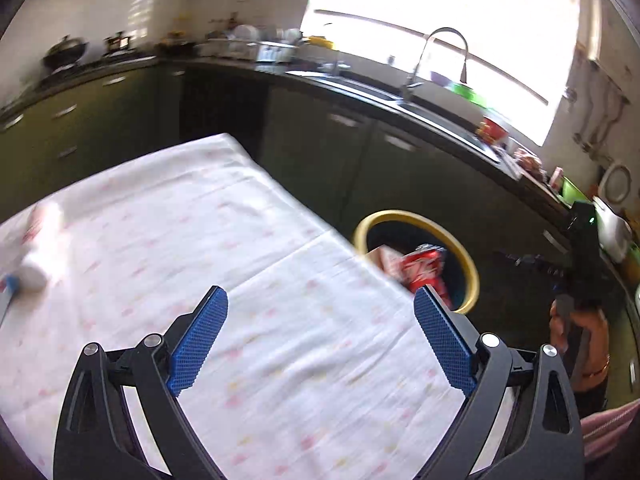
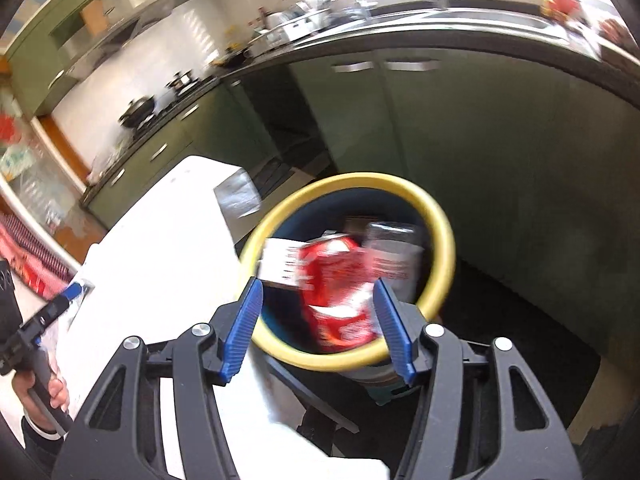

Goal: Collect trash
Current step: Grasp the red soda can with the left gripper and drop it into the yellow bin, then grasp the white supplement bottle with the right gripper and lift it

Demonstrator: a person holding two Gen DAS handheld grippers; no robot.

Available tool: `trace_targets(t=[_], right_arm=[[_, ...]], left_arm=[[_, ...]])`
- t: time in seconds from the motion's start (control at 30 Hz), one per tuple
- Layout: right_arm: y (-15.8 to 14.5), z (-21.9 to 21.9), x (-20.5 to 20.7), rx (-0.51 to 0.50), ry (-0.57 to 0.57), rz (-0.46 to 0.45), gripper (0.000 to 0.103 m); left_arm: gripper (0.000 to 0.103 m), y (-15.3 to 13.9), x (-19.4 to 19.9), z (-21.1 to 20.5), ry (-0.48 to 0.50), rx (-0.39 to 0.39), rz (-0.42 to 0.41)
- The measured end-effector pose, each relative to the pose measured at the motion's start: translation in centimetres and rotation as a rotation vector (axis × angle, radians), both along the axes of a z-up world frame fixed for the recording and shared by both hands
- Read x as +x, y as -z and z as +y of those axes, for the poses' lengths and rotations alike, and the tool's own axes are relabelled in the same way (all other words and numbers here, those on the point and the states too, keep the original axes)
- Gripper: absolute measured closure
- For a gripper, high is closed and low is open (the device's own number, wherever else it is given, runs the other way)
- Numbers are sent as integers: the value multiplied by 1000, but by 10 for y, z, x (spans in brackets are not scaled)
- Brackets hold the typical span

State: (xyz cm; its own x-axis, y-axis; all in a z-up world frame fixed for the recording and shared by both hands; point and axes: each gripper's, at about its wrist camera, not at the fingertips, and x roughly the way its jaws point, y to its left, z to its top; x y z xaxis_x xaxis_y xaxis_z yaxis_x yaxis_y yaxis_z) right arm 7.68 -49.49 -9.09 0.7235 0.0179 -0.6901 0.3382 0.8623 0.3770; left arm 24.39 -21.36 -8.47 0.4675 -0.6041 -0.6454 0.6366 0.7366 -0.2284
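A dark bin with a yellow rim [image 2: 442, 224] stands on the floor beside the table. It holds a red wrapper [image 2: 340, 280], a white box [image 2: 280, 262] and a dark packet [image 2: 394, 240]. My right gripper [image 2: 318, 292] is open and empty, right above the bin's mouth. My left gripper [image 1: 320, 304] is open and empty over the white tablecloth [image 1: 200, 220]. The bin also shows in the left wrist view [image 1: 472, 268] past the table edge, with the red wrapper [image 1: 424, 268] inside. A white crumpled item [image 1: 40, 248] lies at the table's far left, blurred.
Green cabinets [image 2: 440, 128] and a dark counter with a sink and tap [image 1: 436, 64] run behind the bin. A stove with a pan [image 1: 66, 54] is at the back left. The other hand-held gripper [image 2: 36, 328] shows at the left of the right wrist view.
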Motion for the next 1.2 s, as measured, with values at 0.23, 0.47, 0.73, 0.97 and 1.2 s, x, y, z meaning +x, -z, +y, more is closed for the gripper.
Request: trace_targets(t=[0.23, 0.47, 0.73, 0.97, 1.2], right_arm=[[-38, 84, 68, -72, -245, -9, 48], [-56, 201, 149, -102, -534, 37, 48], [-49, 319, 242, -64, -696, 130, 48], [-37, 376, 321, -53, -655, 256, 48], [-21, 398, 355, -55, -612, 371, 48]], left_arm=[[10, 22, -5, 90, -131, 24, 9], [7, 32, -16, 151, -211, 9, 25], [7, 33, -32, 181, -271, -11, 2], [7, 28, -36, 186, -301, -4, -39], [7, 25, -39, 183, -324, 23, -85]])
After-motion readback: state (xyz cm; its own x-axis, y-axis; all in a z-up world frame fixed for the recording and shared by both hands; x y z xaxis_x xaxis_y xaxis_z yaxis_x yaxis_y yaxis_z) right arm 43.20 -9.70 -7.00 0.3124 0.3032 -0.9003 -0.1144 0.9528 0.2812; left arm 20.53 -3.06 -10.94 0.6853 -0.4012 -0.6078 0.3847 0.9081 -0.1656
